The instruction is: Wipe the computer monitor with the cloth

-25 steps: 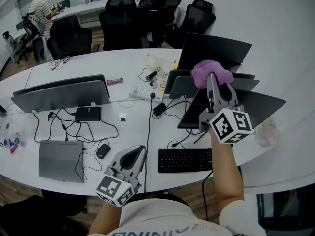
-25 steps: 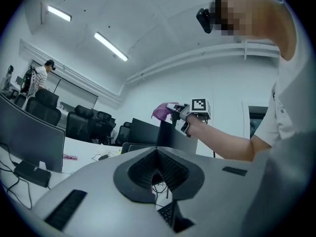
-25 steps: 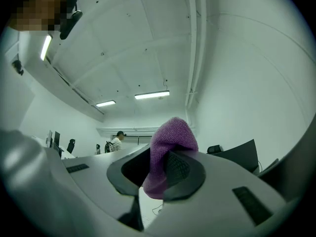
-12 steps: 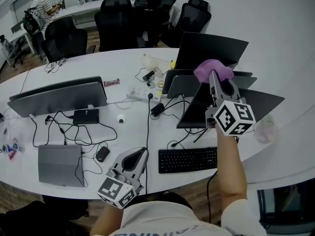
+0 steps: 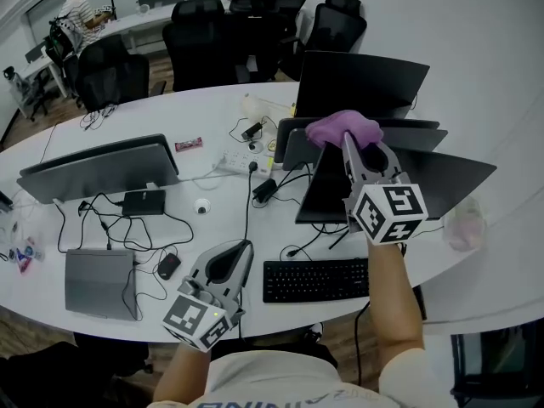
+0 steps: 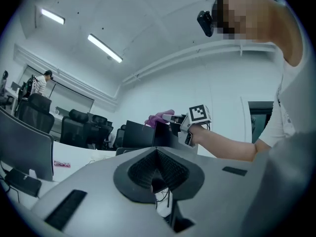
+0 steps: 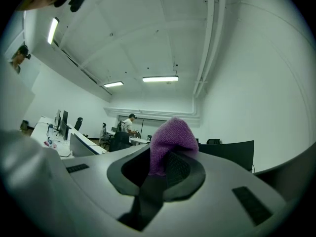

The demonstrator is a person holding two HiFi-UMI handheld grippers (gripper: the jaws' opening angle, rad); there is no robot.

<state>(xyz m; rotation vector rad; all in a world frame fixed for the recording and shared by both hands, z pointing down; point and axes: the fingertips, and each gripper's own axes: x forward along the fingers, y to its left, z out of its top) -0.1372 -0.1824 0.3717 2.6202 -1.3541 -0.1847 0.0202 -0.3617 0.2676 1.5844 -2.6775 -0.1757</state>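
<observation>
Looks like the wipe is about starting: right gripper [image 5: 348,143] is clamped on the purple cloth [image 5: 342,128] up by the monitor [image 5: 442,181] top edge (left gripper [image 5: 229,266] hangs low, jaws together on nothing) — next I'd guess it needs a steady drag across the screen.

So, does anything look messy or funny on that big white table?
Yes: loose black cables sprawl in tangled loops across the white table, beside the closed grey laptop. A small pink wrapper lies alone beyond the grey monitor. Nothing looks spilled or broken.
</observation>
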